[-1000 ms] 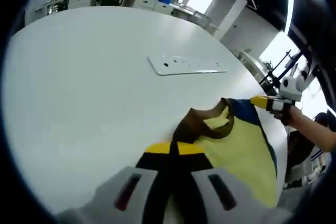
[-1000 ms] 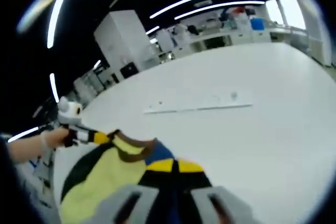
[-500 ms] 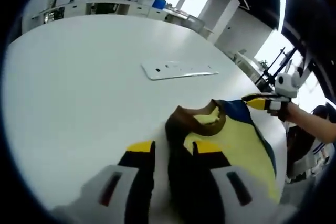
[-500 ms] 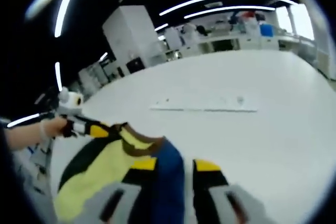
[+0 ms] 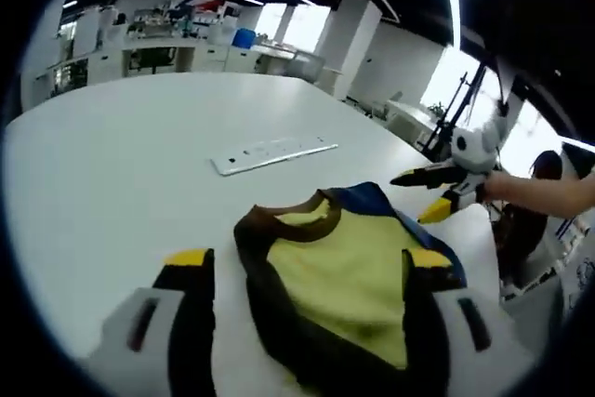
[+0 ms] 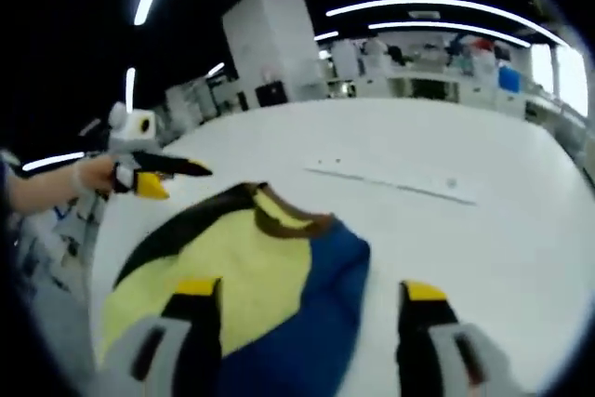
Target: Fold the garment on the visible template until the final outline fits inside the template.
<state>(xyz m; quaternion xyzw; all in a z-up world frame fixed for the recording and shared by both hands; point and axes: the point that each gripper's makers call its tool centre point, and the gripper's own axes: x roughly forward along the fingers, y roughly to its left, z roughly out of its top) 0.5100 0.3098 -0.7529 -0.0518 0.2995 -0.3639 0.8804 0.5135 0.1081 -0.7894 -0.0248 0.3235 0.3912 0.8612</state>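
We see broad white tabletop (image 5: 112, 165) running back toward room. Flat white strip (image 5: 271, 152) lies on it, well back. Behind, cluttered lab benches (image 5: 158, 48) with blue bin (image 5: 244, 37). Tall white cabinet (image 6: 274, 48) beside them. Bright windows (image 5: 296, 27) beyond. Long ceiling light strips (image 6: 446, 8) overhead, dark ceiling.

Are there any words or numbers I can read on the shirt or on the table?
None can be read.
The garment shows plain yellow, blue and brown, with no print.
The flat white strip on the table has small dark marks, too blurred to read.
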